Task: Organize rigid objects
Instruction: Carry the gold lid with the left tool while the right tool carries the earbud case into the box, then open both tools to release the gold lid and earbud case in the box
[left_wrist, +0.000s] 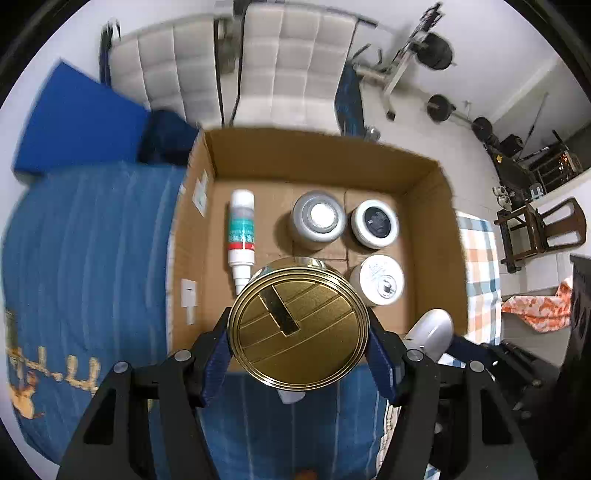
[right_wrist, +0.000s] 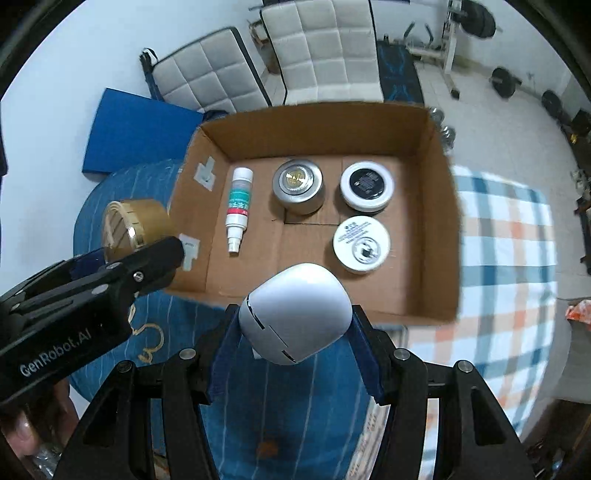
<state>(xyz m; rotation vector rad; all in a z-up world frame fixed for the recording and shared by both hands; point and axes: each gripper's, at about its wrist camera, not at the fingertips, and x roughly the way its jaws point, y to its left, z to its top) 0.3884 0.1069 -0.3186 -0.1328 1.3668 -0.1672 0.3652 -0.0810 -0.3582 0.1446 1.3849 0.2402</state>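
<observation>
My left gripper (left_wrist: 298, 328) is shut on a gold round tin (left_wrist: 298, 323) with a slotted lid, held above the near edge of an open cardboard box (left_wrist: 317, 155). My right gripper (right_wrist: 293, 325) is shut on a white rounded plastic object (right_wrist: 295, 312), held over the box's near wall (right_wrist: 417, 295). The gold tin (right_wrist: 136, 225) and the left gripper (right_wrist: 122, 266) show at the left of the right wrist view. The white object also shows at the lower right of the left wrist view (left_wrist: 430, 328). In the box lie a spray bottle (right_wrist: 238, 206), a silver tin (right_wrist: 298, 184), a black-lidded jar (right_wrist: 366, 186) and a white jar (right_wrist: 361, 243).
The box rests on a blue cloth (left_wrist: 92, 251) beside a checked cloth (right_wrist: 506, 240). White padded chairs (right_wrist: 321, 51) and a blue mat (right_wrist: 136, 129) stand behind it. Weights and gym gear (left_wrist: 436, 51) sit at the far right, with wooden chairs (left_wrist: 543, 229).
</observation>
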